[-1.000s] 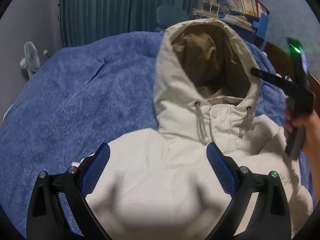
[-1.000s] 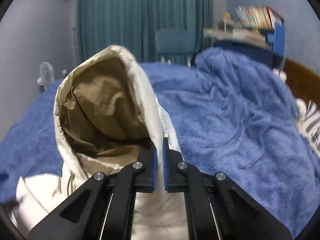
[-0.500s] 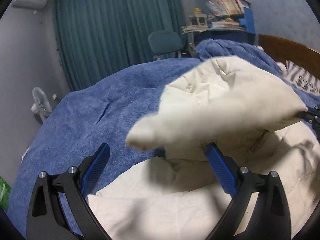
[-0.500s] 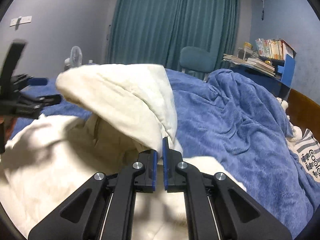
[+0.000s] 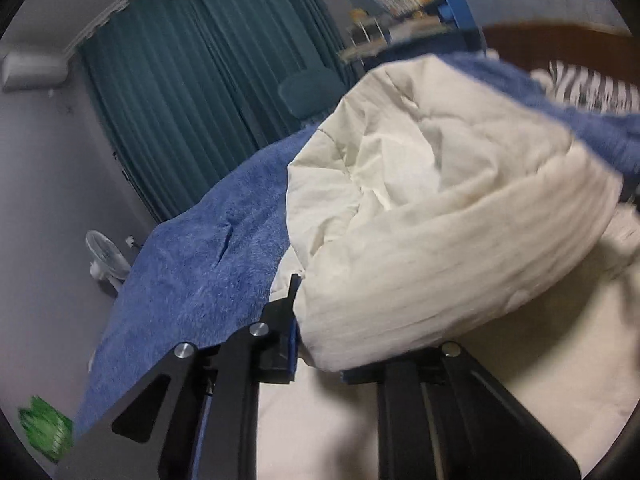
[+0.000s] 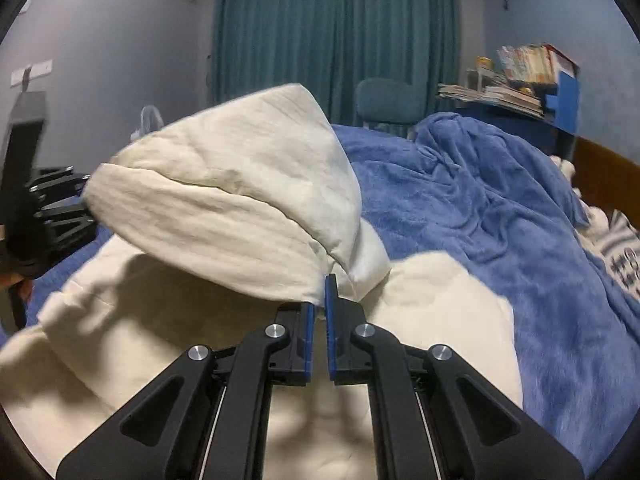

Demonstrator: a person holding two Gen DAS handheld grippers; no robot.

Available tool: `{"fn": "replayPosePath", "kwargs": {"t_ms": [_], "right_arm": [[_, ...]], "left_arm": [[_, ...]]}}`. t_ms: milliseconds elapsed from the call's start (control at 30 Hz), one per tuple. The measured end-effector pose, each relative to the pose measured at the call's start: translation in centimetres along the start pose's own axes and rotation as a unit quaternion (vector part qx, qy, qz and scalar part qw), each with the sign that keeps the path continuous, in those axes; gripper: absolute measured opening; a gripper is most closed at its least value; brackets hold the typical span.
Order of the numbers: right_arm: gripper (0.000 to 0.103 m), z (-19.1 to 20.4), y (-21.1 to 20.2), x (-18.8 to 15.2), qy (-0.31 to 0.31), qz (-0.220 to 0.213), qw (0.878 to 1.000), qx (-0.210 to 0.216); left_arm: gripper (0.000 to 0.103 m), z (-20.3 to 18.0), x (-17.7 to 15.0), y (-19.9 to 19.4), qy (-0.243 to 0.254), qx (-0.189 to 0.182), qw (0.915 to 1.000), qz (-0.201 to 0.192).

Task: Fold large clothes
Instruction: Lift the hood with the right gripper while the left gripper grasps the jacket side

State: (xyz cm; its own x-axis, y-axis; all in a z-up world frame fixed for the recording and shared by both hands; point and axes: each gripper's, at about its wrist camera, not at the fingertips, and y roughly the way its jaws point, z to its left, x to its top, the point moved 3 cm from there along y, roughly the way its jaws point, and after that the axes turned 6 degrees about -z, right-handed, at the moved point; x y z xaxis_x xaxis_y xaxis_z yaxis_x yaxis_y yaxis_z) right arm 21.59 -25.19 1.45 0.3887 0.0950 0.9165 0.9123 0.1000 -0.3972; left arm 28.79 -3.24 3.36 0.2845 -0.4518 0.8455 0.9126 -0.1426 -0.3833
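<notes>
A cream hooded jacket (image 6: 224,340) lies on the blue blanket (image 6: 460,208). Its hood (image 6: 232,196) is lifted and held stretched above the jacket's body, outer side up. My right gripper (image 6: 319,300) is shut on the hood's right edge. My left gripper (image 5: 316,344) is closed around the hood's left edge (image 5: 420,240); the cloth bulges between its fingers and hides the right pad. The left gripper also shows at the left of the right wrist view (image 6: 60,200).
The blue blanket (image 5: 208,248) covers the bed all round the jacket. A bunched part of it rises at the right (image 6: 500,160). A teal chair (image 6: 388,100), a book shelf (image 6: 520,80), curtains and a fan (image 5: 106,260) stand beyond the bed.
The hood has been flipped from lying open and flat toward the jacket's body. The left gripper, open before, has closed on the hood's left edge. The right gripper stays shut on the hood.
</notes>
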Motion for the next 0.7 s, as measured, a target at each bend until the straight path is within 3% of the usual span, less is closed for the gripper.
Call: {"fn": "replayPosePath", "kwargs": {"t_ms": [167, 267, 467, 567, 633, 700], "right_arm": [[0.005, 1.8, -3.0, -0.7, 0.022, 0.019, 1.000, 0.013], [0.005, 2.7, -5.0, -1.3, 0.018, 0.023, 1.000, -0.002], [0.006, 2.4, -3.8, -4.5, 0.062, 0.057, 0.996, 0.000], [0.023, 0.9, -1.4, -4.8, 0.092, 0.073, 0.993, 0.009], [0.044, -0.7, -0.7, -4.9, 0.128, 0.084, 0.988, 0.010], [0.046, -1.3, -0.6, -4.8, 0.137, 0.082, 0.987, 0.013]], "left_arm": [[0.011, 0.9, -0.8, -6.1, -0.047, -0.015, 0.9986, -0.017], [0.011, 0.6, -2.4, -8.7, -0.076, -0.024, 0.9967, -0.015], [0.011, -1.9, -6.4, -6.6, -0.041, -0.024, 0.9983, 0.033], [0.011, -2.2, -7.4, -3.4, -0.023, -0.021, 0.9976, 0.062], [0.011, -1.9, -7.6, -0.8, -0.007, -0.011, 0.9966, 0.082], [0.011, -1.4, -7.9, 1.1, -0.003, -0.007, 0.9952, 0.098]]}}
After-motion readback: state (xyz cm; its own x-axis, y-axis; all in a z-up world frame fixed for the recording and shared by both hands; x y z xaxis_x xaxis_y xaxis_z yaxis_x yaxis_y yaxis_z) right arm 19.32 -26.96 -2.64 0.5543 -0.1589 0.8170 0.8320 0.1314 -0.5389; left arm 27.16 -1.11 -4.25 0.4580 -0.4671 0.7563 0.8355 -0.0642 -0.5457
